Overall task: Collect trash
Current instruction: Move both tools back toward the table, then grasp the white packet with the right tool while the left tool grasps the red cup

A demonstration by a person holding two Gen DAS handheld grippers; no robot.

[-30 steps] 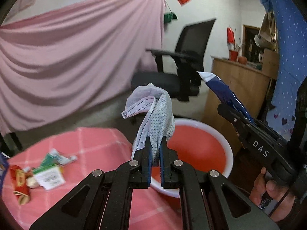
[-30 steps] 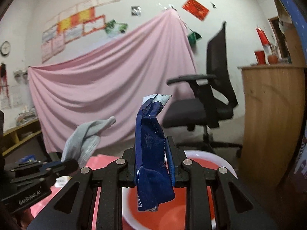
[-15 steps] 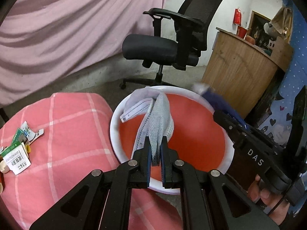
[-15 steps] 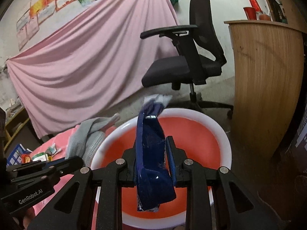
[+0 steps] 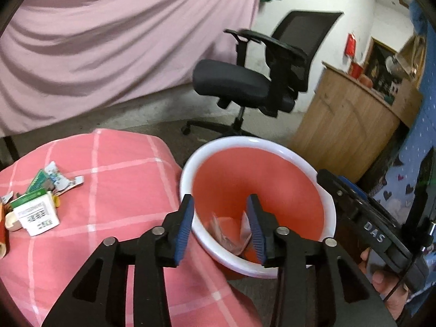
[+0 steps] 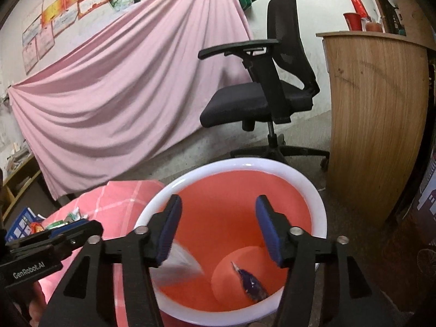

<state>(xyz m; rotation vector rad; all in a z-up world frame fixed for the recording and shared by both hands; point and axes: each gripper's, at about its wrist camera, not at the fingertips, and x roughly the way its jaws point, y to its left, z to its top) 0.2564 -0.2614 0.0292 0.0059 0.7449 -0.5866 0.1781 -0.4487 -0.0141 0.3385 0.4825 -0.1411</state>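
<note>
A red bin with a white rim (image 5: pixel 190 169) (image 6: pixel 299 174) stands on the floor beside the pink checked table. My left gripper (image 5: pixel 220 222) hangs over its near edge, jaws opening, nothing between them. The grey face mask (image 6: pixel 179 265) is a blurred shape falling inside the bin; crumpled paper (image 5: pixel 231 234) lies at the bottom. My right gripper (image 6: pixel 218 227) is over the bin too, jaws opening and empty. The blue wrapper (image 6: pixel 252 283) lies on the bin's floor. Each gripper appears at the edge of the other's view: the right gripper body (image 5: pixel 362 218) and the left gripper body (image 6: pixel 49 242).
Several pieces of trash stay on the pink checked cloth (image 5: pixel 114 190): a white and green carton (image 5: pixel 35 212) and torn wrappers (image 5: pixel 54 179). A black office chair (image 5: pixel 245 81) and a wooden counter (image 6: pixel 376 114) stand behind the bin. A pink sheet (image 6: pixel 122 81) covers the wall.
Both grippers tilted down over the bin and opened. The face mask left my left gripper and the blue wrapper left my right one; both dropped into the bin.
</note>
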